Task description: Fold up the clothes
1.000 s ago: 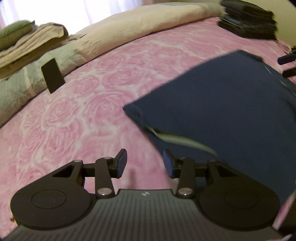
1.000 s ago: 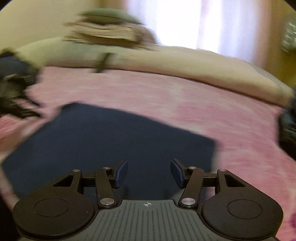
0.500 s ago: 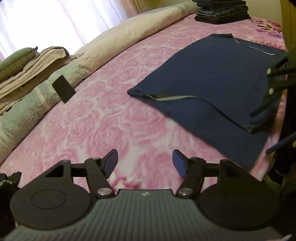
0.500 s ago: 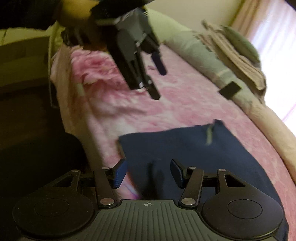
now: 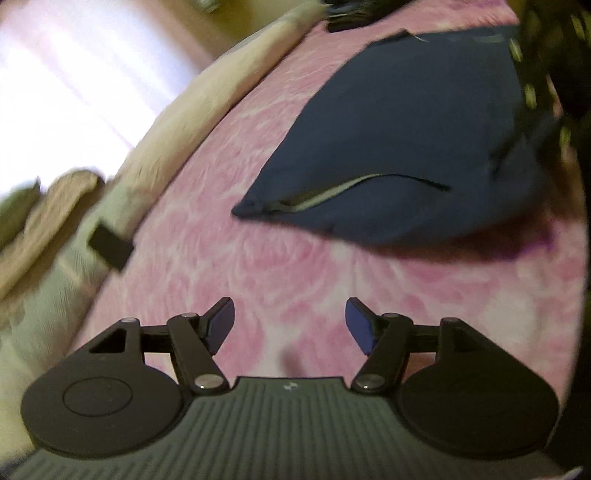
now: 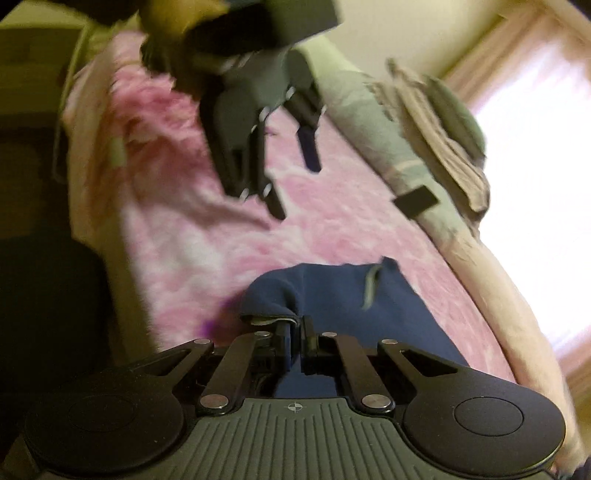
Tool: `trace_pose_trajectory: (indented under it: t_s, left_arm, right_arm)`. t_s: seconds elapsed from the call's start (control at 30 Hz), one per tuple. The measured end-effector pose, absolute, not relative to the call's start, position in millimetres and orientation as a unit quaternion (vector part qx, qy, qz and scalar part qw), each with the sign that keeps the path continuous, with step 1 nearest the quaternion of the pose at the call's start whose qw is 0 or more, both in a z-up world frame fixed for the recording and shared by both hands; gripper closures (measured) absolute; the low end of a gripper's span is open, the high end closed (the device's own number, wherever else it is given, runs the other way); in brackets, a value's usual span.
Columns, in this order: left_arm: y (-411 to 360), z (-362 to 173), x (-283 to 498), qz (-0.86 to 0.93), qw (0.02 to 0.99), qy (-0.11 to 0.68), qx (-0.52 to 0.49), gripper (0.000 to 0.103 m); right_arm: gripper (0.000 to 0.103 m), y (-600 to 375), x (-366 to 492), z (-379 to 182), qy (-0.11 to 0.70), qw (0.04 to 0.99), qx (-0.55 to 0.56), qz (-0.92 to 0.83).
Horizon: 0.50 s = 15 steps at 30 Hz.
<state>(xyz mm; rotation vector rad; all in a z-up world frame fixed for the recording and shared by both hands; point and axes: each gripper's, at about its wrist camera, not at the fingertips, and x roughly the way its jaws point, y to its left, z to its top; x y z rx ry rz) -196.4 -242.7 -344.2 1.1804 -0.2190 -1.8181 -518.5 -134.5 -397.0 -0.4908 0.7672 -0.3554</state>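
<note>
The navy garment (image 5: 399,125) lies spread flat on a pink rose-patterned bedspread (image 5: 280,266), folded into a rough rectangle. In the left wrist view its long axis runs from a near pointed corner at lower left up toward the far right of the bed, and a pale strip of lining or hem (image 5: 325,194) shows along the near folded edge, running crosswise. In the right wrist view the same cloth stretches from the gripper away toward the lower right, with one near corner bunched and lifted off the bedspread.

The right gripper (image 6: 294,341) has its jaws pressed together on that lifted corner, the fabric edge pinched between the blue pads. The left gripper (image 5: 290,325) hangs over bare bedspread just short of the garment's pointed corner, its jaws wide apart with nothing between them; from the right wrist view it appears above the bed, blurred, with a hand (image 6: 177,22) at its top.

Along the bed's far edge lies a long cream and grey-green bolster (image 5: 207,99), with a small black rectangular object (image 5: 110,245) beside it and stacked folded linens (image 6: 439,122) near a bright curtained window (image 5: 62,77). A dark pile (image 5: 354,11) sits at the far end, too blurred to identify.
</note>
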Motion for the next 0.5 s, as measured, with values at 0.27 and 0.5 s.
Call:
trace_pose_trajectory:
  t_s: [0.27,0.5]
  left_arm:
    - [-297.7,-368.1,-232.2,-0.731,0.389,-0.229,0.512,0.042]
    - [-341.5,-387.2,-242.9,-0.714,0.329,-0.301,0.54,0.059]
  right_arm:
    - [0.101,-150.1,-540.9,-356.2,0.342,0.907,-0.148,-0.196]
    - [0.101,-156.6,-552.2,-343.4,0.332,0.917,-0.116,-0.186]
